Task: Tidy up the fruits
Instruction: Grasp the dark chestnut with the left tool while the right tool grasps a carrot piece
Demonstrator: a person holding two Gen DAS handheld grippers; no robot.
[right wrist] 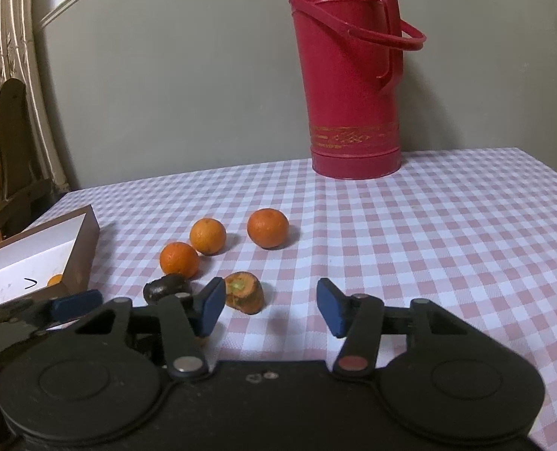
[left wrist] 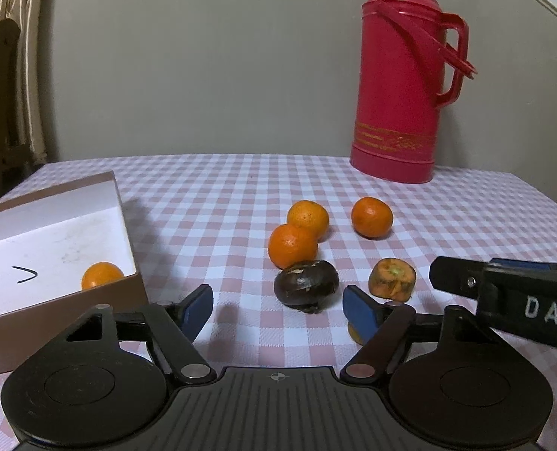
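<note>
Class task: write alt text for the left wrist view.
The open left gripper faces a dark rotten fruit on a pink checked tablecloth. Three oranges lie beyond; another orange sits in the box on the left.

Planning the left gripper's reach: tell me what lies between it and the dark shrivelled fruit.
Only bare pink-checked tablecloth lies between the left gripper and the dark shrivelled fruit, per the left wrist view.
</note>
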